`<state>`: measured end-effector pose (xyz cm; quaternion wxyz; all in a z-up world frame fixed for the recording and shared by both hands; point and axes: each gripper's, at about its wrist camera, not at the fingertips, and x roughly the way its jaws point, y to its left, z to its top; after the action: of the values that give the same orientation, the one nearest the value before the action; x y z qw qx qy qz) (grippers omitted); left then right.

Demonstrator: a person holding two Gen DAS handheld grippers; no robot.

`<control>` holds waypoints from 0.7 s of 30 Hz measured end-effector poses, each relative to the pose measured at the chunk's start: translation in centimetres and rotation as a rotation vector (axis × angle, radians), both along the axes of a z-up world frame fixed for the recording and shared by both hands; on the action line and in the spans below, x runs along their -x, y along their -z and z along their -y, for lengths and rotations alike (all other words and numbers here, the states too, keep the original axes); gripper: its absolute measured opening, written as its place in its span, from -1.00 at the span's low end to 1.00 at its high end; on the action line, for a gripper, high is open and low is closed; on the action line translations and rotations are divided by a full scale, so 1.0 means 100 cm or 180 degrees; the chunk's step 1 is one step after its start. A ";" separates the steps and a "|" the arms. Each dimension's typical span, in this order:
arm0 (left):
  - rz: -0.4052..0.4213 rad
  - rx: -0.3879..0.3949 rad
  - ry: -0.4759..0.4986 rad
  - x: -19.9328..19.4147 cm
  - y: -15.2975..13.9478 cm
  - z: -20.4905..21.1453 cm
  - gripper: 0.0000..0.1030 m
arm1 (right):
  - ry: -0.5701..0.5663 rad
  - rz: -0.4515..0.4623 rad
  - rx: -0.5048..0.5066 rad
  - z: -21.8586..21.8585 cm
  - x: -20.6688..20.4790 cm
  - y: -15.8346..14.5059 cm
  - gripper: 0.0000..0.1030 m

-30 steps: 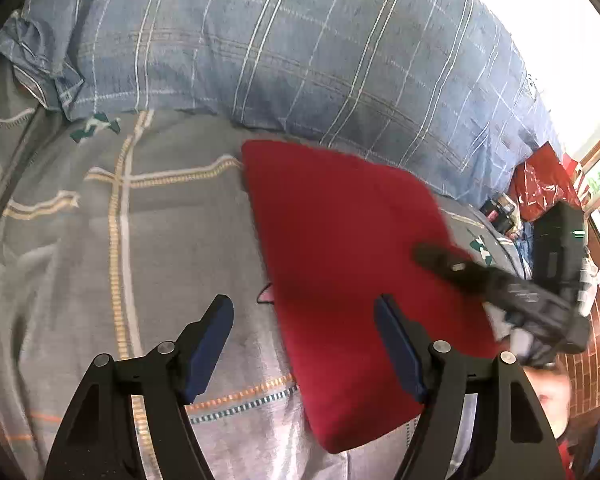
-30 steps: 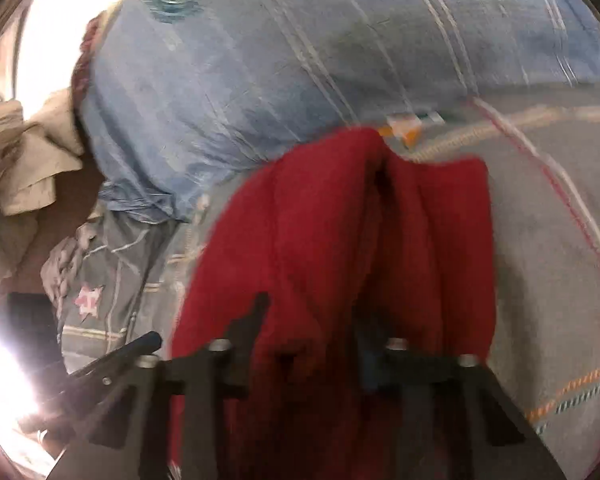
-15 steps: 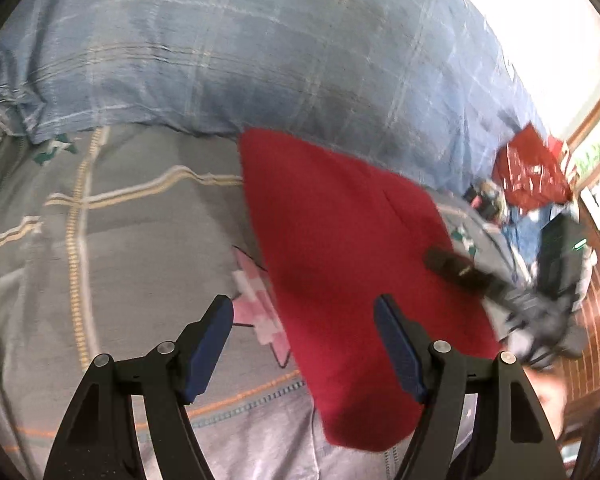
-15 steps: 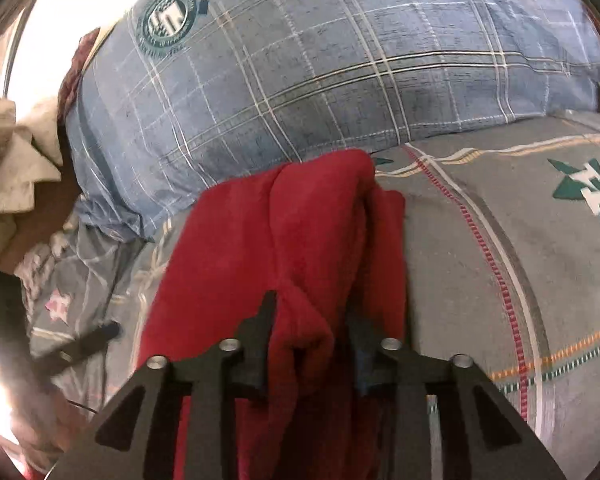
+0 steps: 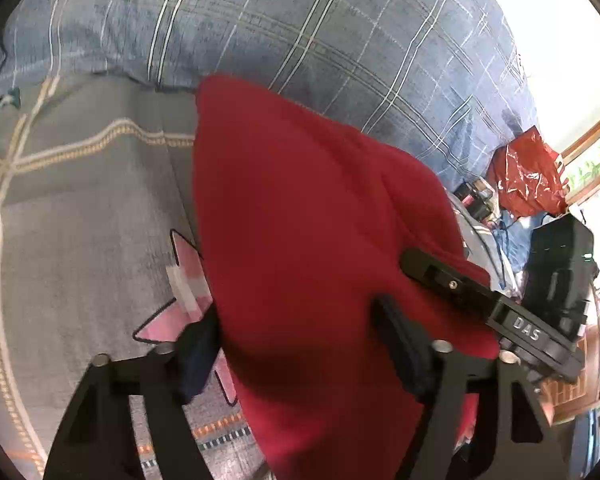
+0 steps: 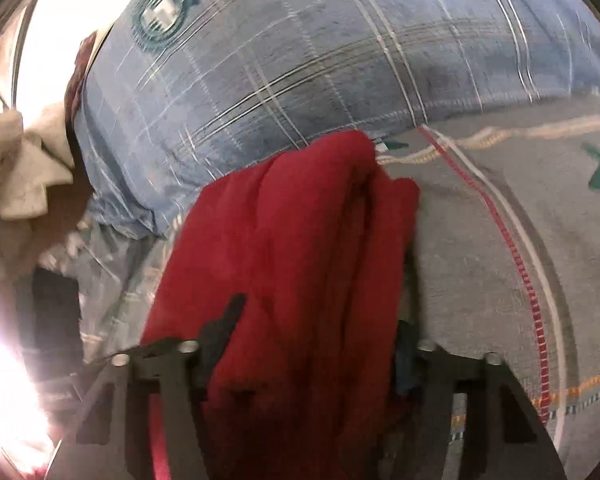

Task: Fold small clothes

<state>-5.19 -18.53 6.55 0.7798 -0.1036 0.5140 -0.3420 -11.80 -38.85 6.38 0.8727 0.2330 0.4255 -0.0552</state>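
Nearest in the left wrist view, the left gripper sits with its jaws spread wide, one blue-padded finger on either side of the red fleece garment, neither pad pinching the cloth. That garment lies folded into a long strip on the grey bed cover with cream and orange stitched lines, running from the near edge away toward the far pillow. Just left of it, a pink patchwork star shows on the cover, partly under the cloth's edge.

Over in the right wrist view, the right gripper has its jaws apart too, with the red fleece garment bunched up thick between them; the picture is blurred here, so it seems the fingers straddle the bundle rather than clamp it. From the left camera, the right gripper appears as a black bar lying across the garment's right side.

Farther back, the blue plaid pillow meets the garment's far end. At far right, a crinkled red plastic bag sits by the window.
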 end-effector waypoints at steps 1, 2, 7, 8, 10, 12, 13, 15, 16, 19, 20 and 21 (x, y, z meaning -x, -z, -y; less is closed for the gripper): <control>0.0032 -0.0008 0.0025 0.000 -0.006 -0.002 0.08 | -0.0014 0.0003 0.0029 -0.004 0.000 -0.004 -0.07; 0.0039 0.0005 0.0042 0.001 -0.011 -0.006 -0.01 | -0.0031 0.0022 0.0033 -0.007 0.000 -0.010 -0.12; 0.0173 0.0097 0.0030 0.019 -0.060 -0.047 -0.02 | -0.0257 0.0207 -0.0085 -0.037 0.007 -0.055 -0.13; 0.0198 0.0091 0.0007 0.024 -0.068 -0.058 -0.02 | -0.0302 0.0228 -0.0105 -0.045 0.007 -0.061 -0.13; 0.0254 0.0024 -0.0047 0.033 -0.072 -0.074 -0.01 | -0.0385 0.0228 -0.0210 -0.060 0.005 -0.067 -0.10; 0.0276 -0.0131 -0.0123 0.039 -0.066 -0.088 0.03 | -0.0436 0.0226 -0.0279 -0.073 -0.001 -0.061 0.02; 0.0279 -0.0249 -0.0157 0.041 -0.060 -0.092 0.03 | -0.0403 0.0189 -0.0299 -0.076 -0.003 -0.055 0.11; 0.0306 -0.0581 -0.0276 0.042 -0.044 -0.098 0.03 | -0.0299 -0.0026 -0.0272 -0.078 -0.007 -0.040 0.13; 0.0367 -0.0716 -0.0317 0.044 -0.038 -0.101 0.03 | -0.0202 -0.0159 -0.0177 -0.077 -0.006 -0.033 0.13; 0.0428 -0.0706 -0.0350 0.049 -0.032 -0.105 0.04 | 0.0092 -0.0143 0.0067 -0.069 0.007 -0.038 0.14; 0.0422 -0.0659 -0.0362 0.050 -0.032 -0.105 0.08 | 0.0071 -0.0082 0.0043 -0.069 0.011 -0.042 0.14; 0.0410 -0.0599 -0.0379 0.050 -0.032 -0.105 0.08 | -0.0043 -0.0021 0.0011 -0.075 0.012 -0.048 0.14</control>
<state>-10.22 -8.03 9.77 0.8364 -0.0382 0.4856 -0.2513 -12.97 -31.38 11.17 0.8721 0.2285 0.4298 -0.0507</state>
